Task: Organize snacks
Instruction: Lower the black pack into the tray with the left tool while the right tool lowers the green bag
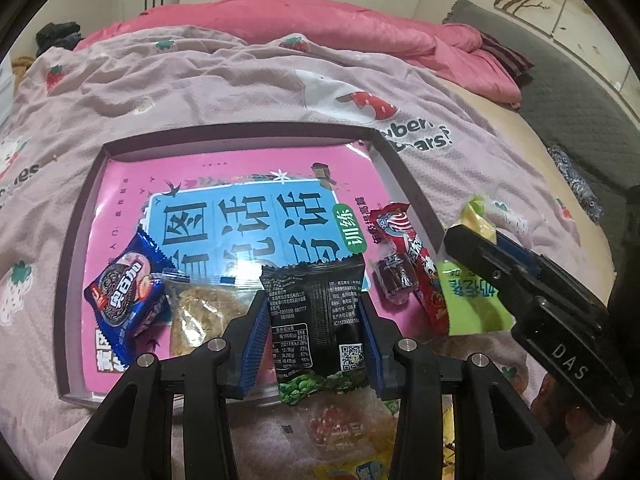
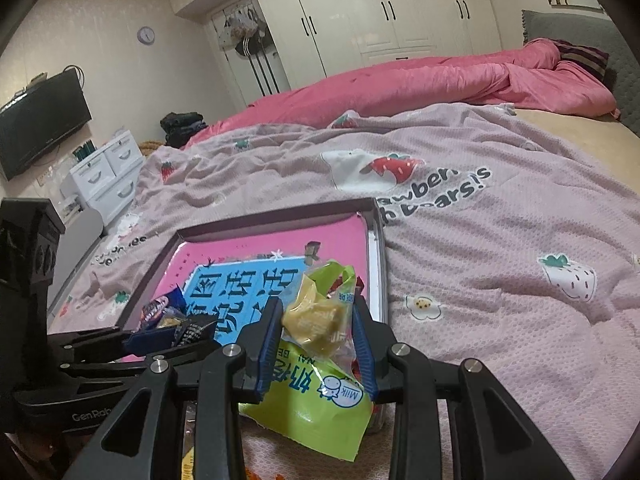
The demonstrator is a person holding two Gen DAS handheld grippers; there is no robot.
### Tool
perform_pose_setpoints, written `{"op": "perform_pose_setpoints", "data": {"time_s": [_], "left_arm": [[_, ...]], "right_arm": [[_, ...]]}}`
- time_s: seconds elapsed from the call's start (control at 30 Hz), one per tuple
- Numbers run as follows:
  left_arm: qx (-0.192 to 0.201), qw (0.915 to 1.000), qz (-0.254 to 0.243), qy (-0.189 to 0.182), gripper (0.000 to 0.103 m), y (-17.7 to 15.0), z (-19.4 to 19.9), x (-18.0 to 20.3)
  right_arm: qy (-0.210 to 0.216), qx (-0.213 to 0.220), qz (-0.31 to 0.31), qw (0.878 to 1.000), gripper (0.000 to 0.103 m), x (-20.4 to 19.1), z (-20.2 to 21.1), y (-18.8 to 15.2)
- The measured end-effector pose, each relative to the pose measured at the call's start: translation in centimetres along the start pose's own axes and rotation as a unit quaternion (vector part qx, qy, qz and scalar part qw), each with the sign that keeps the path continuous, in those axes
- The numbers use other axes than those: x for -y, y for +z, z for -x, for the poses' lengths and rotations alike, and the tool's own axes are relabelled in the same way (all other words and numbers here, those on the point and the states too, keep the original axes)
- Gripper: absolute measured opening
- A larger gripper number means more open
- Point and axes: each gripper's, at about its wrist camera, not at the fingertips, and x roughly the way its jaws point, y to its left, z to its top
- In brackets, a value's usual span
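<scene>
The left claw [image 1: 314, 320] is clenched on a black snack packet [image 1: 316, 320], its blue pads pressing the packet's two side edges, and holds it over the near edge of the shallow box [image 1: 404, 172] that lies on the bed's pink strawberry blanket [image 1: 200, 80]. The packet is a small crinkly foil pouch with white print, a code square and green peas pictured at its lower end; it looks light, soft and a little slippery, so gripping across the flat middle seems safer than pinching a sealed end. The right claw [image 2: 318, 340] grasps a lime-green packet [image 2: 316, 400] with a clear window showing pale yellow pieces, held just beside the box's right wall. That one bulges and folds under the pads, so its contents may crush if squeezed harder. Inside the box, on a pink and blue book cover, a blue biscuit packet [image 1: 130, 296] and a clear-wrapped cake [image 1: 204, 312] lie along the near edge, a red packet [image 1: 412, 264] near the right wall.
</scene>
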Motion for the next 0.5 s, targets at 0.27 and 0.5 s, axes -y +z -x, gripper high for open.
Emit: {"op": "perform_pose_setpoints", "data": {"time_s": [0.27, 0.5], "left_arm": [[-0.002, 1.0, -0.006, 0.007, 0.044, 0.3, -0.7, 0.0], [-0.005, 0.9999, -0.01, 0.01, 0.043, 0.4, -1.0, 0.0]], "right_arm": [[0.002, -0.013, 0.005, 1.0, 0.035, -0.2, -0.9, -0.2], [0.004, -0.027, 0.015, 1.0, 0.035, -0.6, -1.7, -0.6]]}}
